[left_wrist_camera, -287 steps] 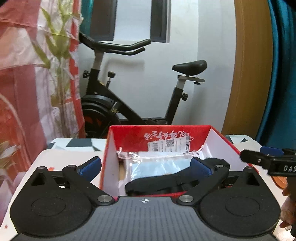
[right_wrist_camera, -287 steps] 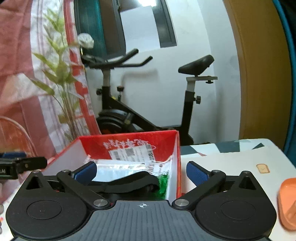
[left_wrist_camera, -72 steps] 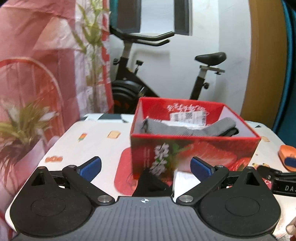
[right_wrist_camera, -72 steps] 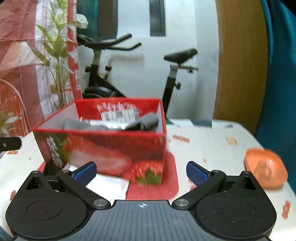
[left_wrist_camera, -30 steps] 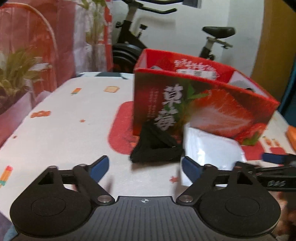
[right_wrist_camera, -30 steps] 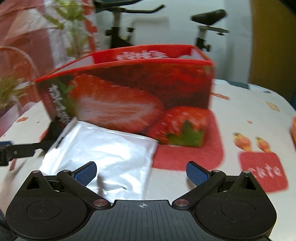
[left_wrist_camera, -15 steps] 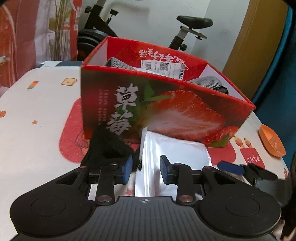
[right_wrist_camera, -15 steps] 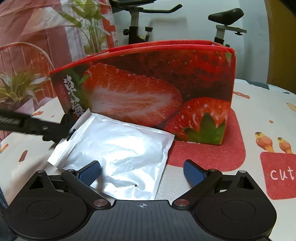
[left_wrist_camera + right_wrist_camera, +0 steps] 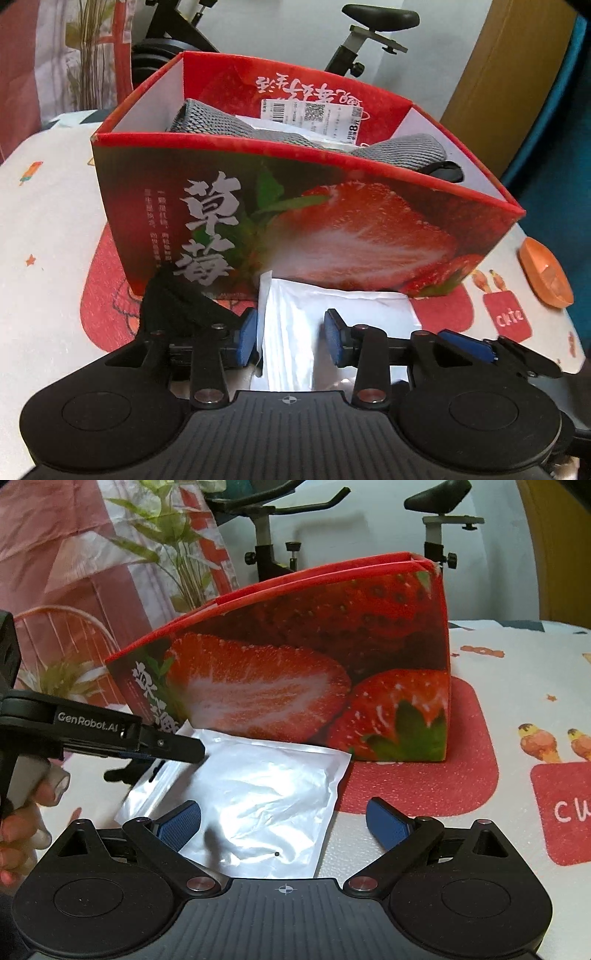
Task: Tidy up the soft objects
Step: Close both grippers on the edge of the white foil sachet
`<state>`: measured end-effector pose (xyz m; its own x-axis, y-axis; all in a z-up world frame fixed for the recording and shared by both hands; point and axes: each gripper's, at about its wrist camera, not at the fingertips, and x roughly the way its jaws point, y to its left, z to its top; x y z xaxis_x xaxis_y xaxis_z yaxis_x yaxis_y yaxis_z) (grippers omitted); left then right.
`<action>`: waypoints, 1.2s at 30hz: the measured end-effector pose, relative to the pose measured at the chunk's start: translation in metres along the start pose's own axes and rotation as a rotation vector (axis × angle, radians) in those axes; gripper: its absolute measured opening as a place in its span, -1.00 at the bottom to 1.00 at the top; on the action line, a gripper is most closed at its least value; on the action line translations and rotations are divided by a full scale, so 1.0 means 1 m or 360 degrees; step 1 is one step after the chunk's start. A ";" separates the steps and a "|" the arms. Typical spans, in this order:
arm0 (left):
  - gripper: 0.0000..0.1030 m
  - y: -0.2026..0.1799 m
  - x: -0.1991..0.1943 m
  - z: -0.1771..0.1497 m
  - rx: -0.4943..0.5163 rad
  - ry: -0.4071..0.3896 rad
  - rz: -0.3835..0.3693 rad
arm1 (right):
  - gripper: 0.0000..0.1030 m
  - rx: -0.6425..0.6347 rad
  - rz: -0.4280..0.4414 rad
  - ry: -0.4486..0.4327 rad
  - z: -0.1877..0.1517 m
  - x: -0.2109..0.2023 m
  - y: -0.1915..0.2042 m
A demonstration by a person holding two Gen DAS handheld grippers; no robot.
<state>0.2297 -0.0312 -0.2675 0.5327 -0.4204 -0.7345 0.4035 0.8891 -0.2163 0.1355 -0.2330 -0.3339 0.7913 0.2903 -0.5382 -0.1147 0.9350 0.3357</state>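
Pouch (image 9: pixel 332 306) is the thing in hand: in the left wrist view it lies flat on the tabletop (image 9: pixel 48 206) against the box (image 9: pixel 332 221), which sits mid-table on a red patch of the cloth. The left gripper (image 9: pixel 290 339) straddles the pouch's left part, its jaws narrowed to a moderate gap after closing and easing back a little; the pads do not look pressed on the foil. A black cloth (image 9: pixel 173 299) lies beside the left finger at the box's foot. Grey fabric (image 9: pixel 221 122) already sits inside the box.

In the right wrist view the right gripper (image 9: pixel 282 821) hovers over the pouch's near edge, jaws wide apart and holding nothing. The left gripper reaches in from the left over the pouch's zip end.

The step looks like picking up the pouch. Next, a pinch on one edge, then a lift over the box wall.
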 end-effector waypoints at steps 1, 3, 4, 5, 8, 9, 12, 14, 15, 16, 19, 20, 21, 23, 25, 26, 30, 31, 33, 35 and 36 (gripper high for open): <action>-0.21 0.000 -0.002 -0.001 -0.0008 0.0001 -0.0015 | 0.87 0.0001 0.0001 0.0000 0.000 0.000 0.000; -0.21 -0.001 -0.005 -0.004 -0.0018 0.0004 -0.0061 | 0.87 -0.0009 -0.0003 0.0005 0.000 0.000 0.001; -0.21 -0.002 -0.008 -0.008 -0.0023 0.0008 -0.0082 | 0.87 -0.0014 -0.0005 0.0007 0.001 0.001 0.002; -0.21 -0.003 -0.010 -0.012 -0.0029 0.0016 -0.0108 | 0.87 -0.0016 -0.0004 0.0009 0.000 0.001 0.002; -0.21 -0.003 -0.011 -0.024 -0.0058 0.0042 -0.0153 | 0.87 -0.0011 0.0005 0.0008 0.000 0.001 0.001; -0.21 -0.002 -0.011 -0.028 -0.0073 0.0049 -0.0153 | 0.87 -0.0008 0.0007 0.0007 0.000 0.001 0.001; -0.21 0.004 -0.008 -0.041 -0.0163 0.0082 -0.0161 | 0.83 -0.0011 0.0023 0.0011 0.000 0.001 0.002; -0.21 0.006 -0.009 -0.047 -0.0209 0.0091 -0.0169 | 0.76 -0.0022 0.0031 0.0014 0.000 0.001 0.003; -0.21 0.007 -0.009 -0.049 -0.0215 0.0094 -0.0169 | 0.68 -0.0025 0.0037 0.0016 0.000 0.001 0.003; -0.21 0.007 -0.010 -0.051 -0.0220 0.0090 -0.0168 | 0.63 -0.0027 0.0046 0.0017 -0.001 0.001 0.003; -0.21 0.010 -0.013 -0.055 -0.0239 0.0079 -0.0154 | 0.42 -0.0041 0.0059 0.0018 -0.001 0.001 0.005; -0.21 0.009 -0.013 -0.056 -0.0239 0.0075 -0.0148 | 0.33 -0.0046 0.0061 0.0019 -0.001 0.001 0.006; -0.21 0.007 -0.013 -0.057 -0.0236 0.0070 -0.0137 | 0.28 -0.0050 0.0059 0.0020 -0.002 0.000 0.007; -0.20 0.003 -0.015 -0.059 -0.0194 0.0062 -0.0095 | 0.25 -0.0050 0.0061 0.0021 -0.002 0.000 0.007; -0.17 -0.003 -0.017 -0.059 -0.0149 0.0053 -0.0060 | 0.24 -0.0040 0.0064 0.0019 -0.002 -0.001 0.006; -0.15 -0.005 -0.017 -0.060 -0.0122 0.0044 -0.0042 | 0.24 -0.0035 0.0067 0.0017 -0.002 -0.001 0.005; -0.13 -0.004 -0.014 -0.061 -0.0144 0.0031 -0.0056 | 0.26 0.0004 0.0055 0.0004 -0.001 -0.002 0.001; -0.13 -0.003 -0.015 -0.061 -0.0151 0.0032 -0.0062 | 0.26 0.0019 0.0024 0.0001 -0.001 -0.002 0.001; -0.10 -0.005 -0.015 -0.061 -0.0132 0.0030 -0.0050 | 0.33 0.0023 -0.0013 0.0009 0.001 -0.002 0.002; -0.08 -0.006 -0.014 -0.061 -0.0119 0.0024 -0.0042 | 0.36 0.0004 -0.0022 0.0021 0.001 -0.001 0.004; -0.08 -0.007 -0.014 -0.061 -0.0117 0.0020 -0.0043 | 0.40 0.0007 -0.0024 0.0025 0.002 0.000 0.004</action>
<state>0.1744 -0.0204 -0.2952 0.5130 -0.4425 -0.7356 0.3617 0.8885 -0.2823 0.1361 -0.2298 -0.3309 0.7834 0.2796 -0.5551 -0.1003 0.9383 0.3310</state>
